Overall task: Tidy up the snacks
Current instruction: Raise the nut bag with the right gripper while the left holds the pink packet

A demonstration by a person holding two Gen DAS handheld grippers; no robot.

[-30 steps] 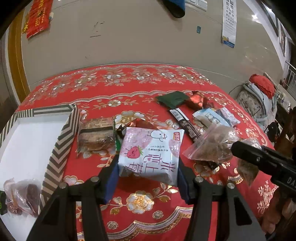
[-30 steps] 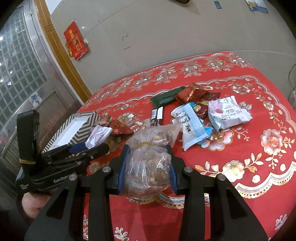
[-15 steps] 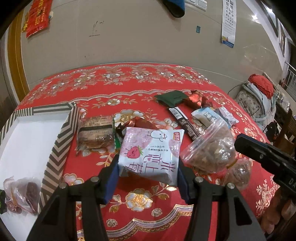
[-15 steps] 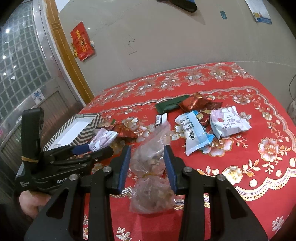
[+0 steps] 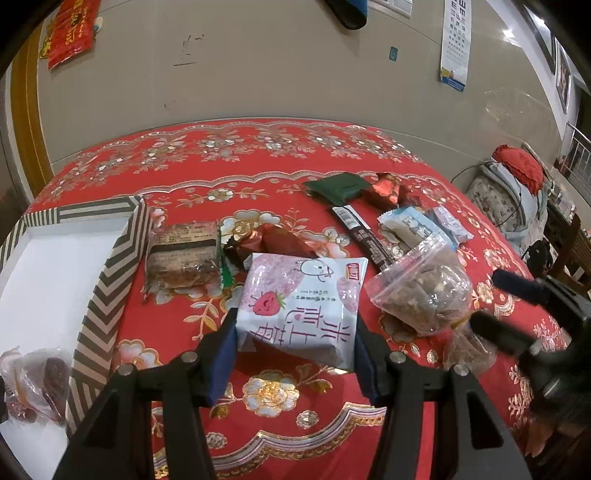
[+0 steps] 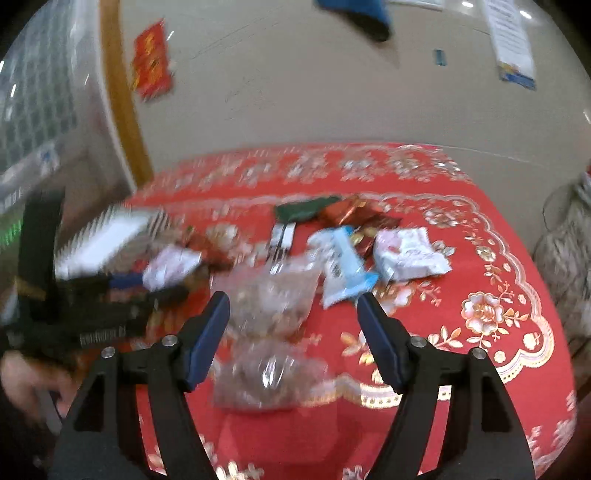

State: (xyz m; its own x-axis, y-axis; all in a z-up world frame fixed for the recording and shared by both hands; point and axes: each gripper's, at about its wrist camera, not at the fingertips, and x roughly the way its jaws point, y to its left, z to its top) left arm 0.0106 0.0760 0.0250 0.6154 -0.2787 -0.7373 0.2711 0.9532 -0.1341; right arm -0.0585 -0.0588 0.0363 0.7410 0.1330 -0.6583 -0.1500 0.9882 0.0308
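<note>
Now: left fingers [image 5: 236,339] clamp strawberry packet [image 5: 301,302] | right fingers [image 6: 208,332] spread wide, empty

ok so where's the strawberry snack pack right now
In the left wrist view the strawberry snack pack sits centre frame, clamped in the left gripper, with the clear bag of nuts to its right.

Beige wall [image 5: 280,74] behind; eye chart [image 5: 455,44] and red banner [image 5: 70,29] hung there; glass-block window [image 6: 33,92] left; red floral tablecloth [image 5: 240,155].
</note>
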